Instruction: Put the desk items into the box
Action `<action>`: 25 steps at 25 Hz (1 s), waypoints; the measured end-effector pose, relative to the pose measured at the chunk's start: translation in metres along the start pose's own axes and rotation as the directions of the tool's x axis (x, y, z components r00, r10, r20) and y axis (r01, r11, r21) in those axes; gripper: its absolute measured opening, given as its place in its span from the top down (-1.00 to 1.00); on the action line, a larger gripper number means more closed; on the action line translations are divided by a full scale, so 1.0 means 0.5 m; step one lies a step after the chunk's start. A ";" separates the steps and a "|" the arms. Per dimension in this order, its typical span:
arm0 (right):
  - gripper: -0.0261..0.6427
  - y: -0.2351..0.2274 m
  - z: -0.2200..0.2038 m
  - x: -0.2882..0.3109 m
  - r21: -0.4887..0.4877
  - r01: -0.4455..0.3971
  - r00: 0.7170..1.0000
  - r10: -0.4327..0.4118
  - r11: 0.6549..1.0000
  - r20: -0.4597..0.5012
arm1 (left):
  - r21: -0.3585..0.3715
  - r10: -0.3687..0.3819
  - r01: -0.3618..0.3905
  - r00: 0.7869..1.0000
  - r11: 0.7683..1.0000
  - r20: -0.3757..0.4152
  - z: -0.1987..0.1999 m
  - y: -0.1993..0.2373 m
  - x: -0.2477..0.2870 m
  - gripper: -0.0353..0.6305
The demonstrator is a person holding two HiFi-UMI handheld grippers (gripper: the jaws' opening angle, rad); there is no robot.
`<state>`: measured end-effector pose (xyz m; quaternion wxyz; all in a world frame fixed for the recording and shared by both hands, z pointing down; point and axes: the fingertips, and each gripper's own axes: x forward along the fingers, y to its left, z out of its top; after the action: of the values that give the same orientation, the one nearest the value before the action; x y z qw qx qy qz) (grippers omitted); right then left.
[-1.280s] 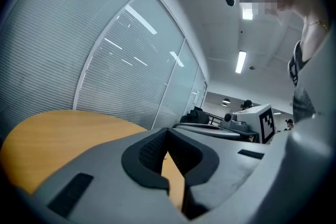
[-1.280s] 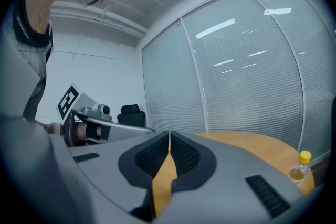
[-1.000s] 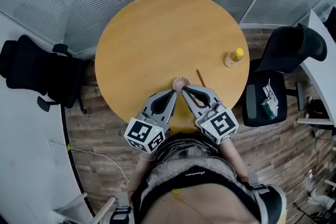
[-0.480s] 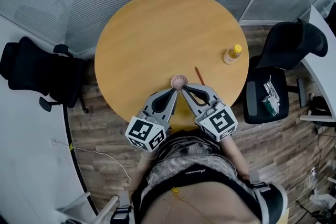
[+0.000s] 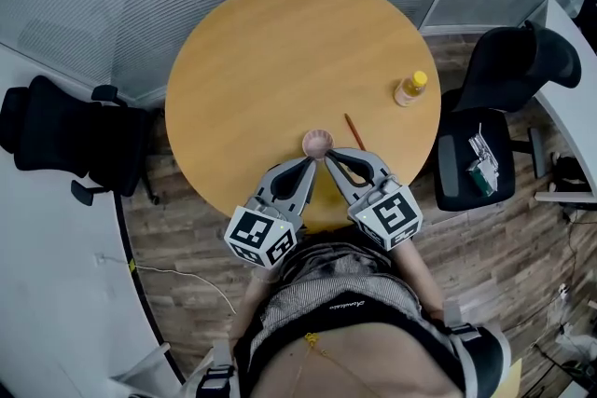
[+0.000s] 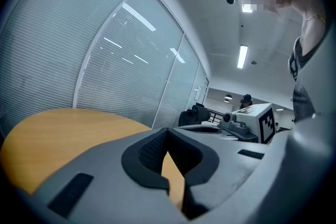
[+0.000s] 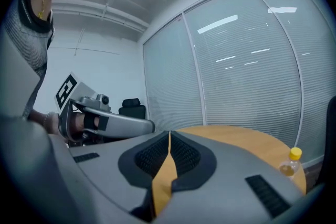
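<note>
Though apart, bowl (image 5: 318, 144), pencil (image 5: 354, 132), bottle (image 5: 411, 89).

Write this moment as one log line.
left tool shut, empty | right tool shut, empty | both at near table edge | bowl, pencil, bottle on table | box not in view

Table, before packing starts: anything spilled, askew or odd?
Nothing is spilled or damaged. The bottle stands upright near the table's right edge, the pencil lies flat, and the small pink bowl sits near the front edge. One oddity: no box shows in any view.
</note>
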<state>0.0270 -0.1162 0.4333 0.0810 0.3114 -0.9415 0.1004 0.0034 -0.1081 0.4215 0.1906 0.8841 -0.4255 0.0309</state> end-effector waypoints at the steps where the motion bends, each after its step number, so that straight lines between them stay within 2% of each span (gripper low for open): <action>1: 0.85 0.000 -0.002 0.000 0.007 0.004 1.000 -0.004 1.000 -0.001 | -0.001 -0.002 0.002 1.000 1.000 -0.004 -0.002 0.000 0.000 0.90; 12: 0.85 -0.023 -0.035 0.004 0.039 0.063 0.998 -0.062 0.997 -0.034 | -0.018 -0.041 0.041 0.999 0.999 -0.021 -0.014 -0.005 -0.002 0.90; 18: 0.85 -0.065 -0.058 0.003 0.132 0.118 0.992 -0.111 0.984 -0.059 | -0.026 -0.048 0.047 0.998 0.999 -0.027 -0.015 -0.002 -0.008 0.90; 25: 0.85 -0.125 -0.104 0.000 0.069 0.207 0.970 -0.195 0.976 -0.147 | -0.031 -0.049 0.048 0.998 0.998 -0.041 -0.021 0.001 -0.016 0.90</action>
<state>0.0695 -0.1528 0.4922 0.1432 0.4004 -0.8921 0.1527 -0.0008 -0.0985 0.4297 0.2135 0.8904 -0.4002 0.0383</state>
